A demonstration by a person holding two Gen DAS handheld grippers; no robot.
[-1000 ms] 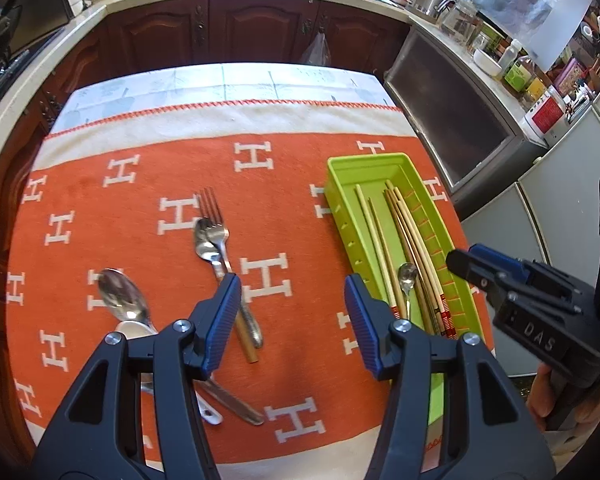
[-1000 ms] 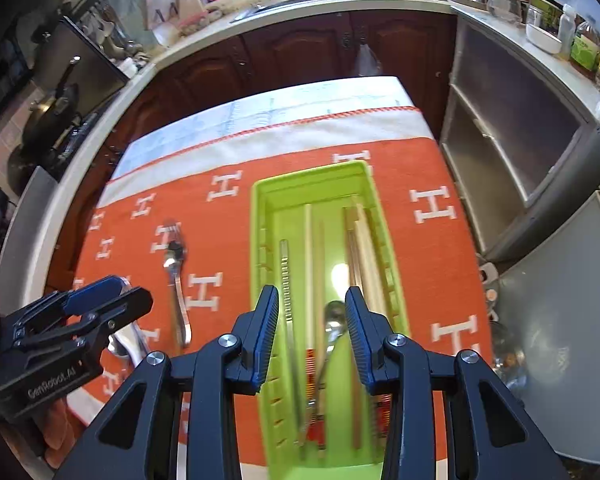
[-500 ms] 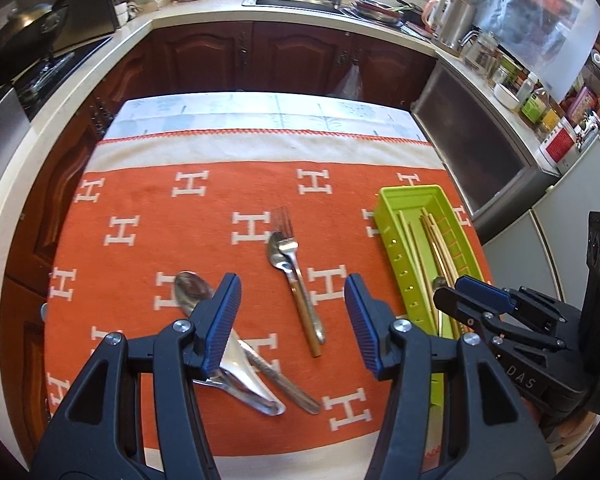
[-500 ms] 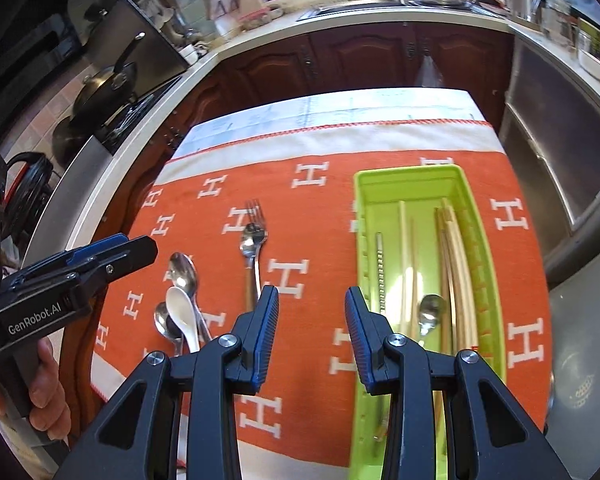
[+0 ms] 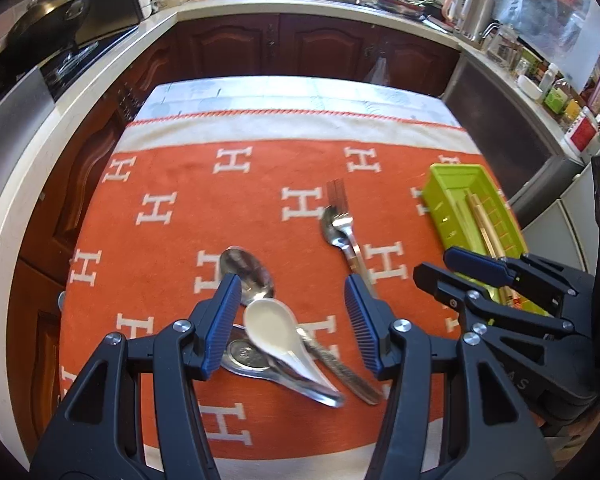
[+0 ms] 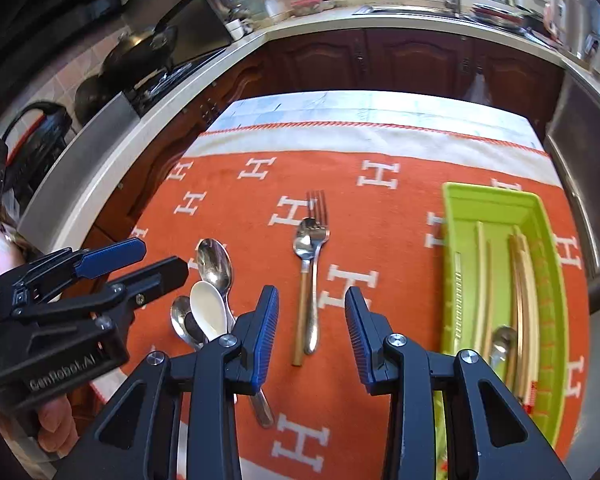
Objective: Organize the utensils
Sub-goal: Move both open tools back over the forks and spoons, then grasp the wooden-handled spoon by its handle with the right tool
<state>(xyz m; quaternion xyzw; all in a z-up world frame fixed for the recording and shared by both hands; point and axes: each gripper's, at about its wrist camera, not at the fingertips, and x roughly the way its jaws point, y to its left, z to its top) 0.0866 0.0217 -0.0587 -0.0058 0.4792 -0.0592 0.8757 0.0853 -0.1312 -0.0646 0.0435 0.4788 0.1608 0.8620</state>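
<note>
Utensils are partly sorted. The green tray (image 6: 452, 216) at the right of the orange cloth (image 6: 380, 216) already holds chopsticks (image 6: 522, 280) and one small spoon (image 6: 502, 340). Still loose on the cloth: a fork (image 6: 318, 248) lying against a teaspoon (image 6: 305, 240) at centre, and a crossed pile at left, the white ceramic spoon (image 5: 276, 328) over steel spoons (image 5: 246, 270). My left gripper (image 5: 292, 320) hangs over that pile, jaws apart, empty. My right gripper (image 6: 312, 336) is near the fork handle, jaws apart, empty. In my judgement, several pieces remain.

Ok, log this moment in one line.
left tool: open, empty, over white spoon pile | right tool: open, empty, over fork | green tray: chopsticks, one spoon
</note>
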